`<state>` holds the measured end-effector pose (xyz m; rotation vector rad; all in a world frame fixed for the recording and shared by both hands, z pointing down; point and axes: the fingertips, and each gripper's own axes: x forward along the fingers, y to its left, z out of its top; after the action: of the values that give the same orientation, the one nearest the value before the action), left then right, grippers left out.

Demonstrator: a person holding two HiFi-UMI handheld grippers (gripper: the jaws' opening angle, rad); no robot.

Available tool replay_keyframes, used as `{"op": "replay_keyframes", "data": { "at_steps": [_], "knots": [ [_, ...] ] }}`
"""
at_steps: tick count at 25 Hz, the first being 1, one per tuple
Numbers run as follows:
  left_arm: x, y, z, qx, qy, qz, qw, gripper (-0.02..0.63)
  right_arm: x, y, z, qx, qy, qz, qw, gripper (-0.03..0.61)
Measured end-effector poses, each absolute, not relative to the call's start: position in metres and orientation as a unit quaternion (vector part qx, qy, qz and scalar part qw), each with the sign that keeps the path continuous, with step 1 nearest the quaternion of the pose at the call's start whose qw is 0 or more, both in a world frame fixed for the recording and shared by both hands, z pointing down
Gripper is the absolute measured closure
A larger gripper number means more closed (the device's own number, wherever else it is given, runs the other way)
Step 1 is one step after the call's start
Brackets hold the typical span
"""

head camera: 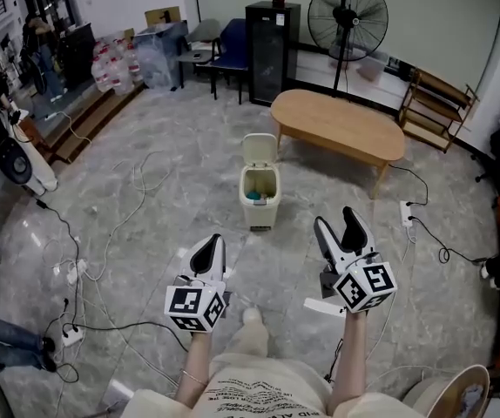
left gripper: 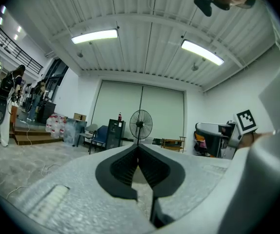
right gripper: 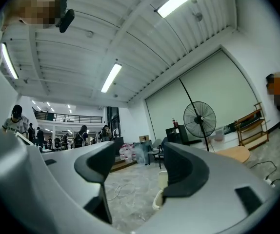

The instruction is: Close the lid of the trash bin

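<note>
The trash bin (head camera: 260,200) stands at the centre of the head view on the grey floor (head camera: 167,138), its lid (head camera: 260,149) raised upright. Lower down, the left gripper (head camera: 212,249) has its jaws pressed together on nothing; the right gripper (head camera: 337,226) gapes wide, empty.

Bare grey floor (head camera: 276,264) runs from the left gripper (head camera: 216,239) and the right gripper (head camera: 335,218) straight to the trash bin (head camera: 260,200); the bin's lid (head camera: 260,149) stands upright on the far edge, with open air above and in front of it; an oval wooden table (head camera: 337,127) stands behind and to the right, near the bin but apart from it; cables (head camera: 137,190) loop over the floor on the left; a power strip (head camera: 404,212) lies on the right; a black cabinet (head camera: 272,39) and a standing fan (head camera: 347,11) stand well back.
</note>
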<state>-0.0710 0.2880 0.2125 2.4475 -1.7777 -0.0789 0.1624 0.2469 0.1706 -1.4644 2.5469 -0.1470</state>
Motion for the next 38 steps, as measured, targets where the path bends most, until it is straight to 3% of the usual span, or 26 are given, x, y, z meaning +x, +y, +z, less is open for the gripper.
{"op": "replay_keyframes", "data": {
  "at_steps": [15,38],
  "knots": [
    [-0.104,0.154,0.224,0.807,-0.586,-0.012,0.07,0.591,0.134,0.117,0.187,-0.492,0.864,-0.073,0.079,0.284],
    [-0.101,0.07,0.252,0.822,-0.562,0.013,0.09,0.591,0.132,0.035,0.225,-0.512,0.85,-0.103,0.068,0.284]
  ]
}}
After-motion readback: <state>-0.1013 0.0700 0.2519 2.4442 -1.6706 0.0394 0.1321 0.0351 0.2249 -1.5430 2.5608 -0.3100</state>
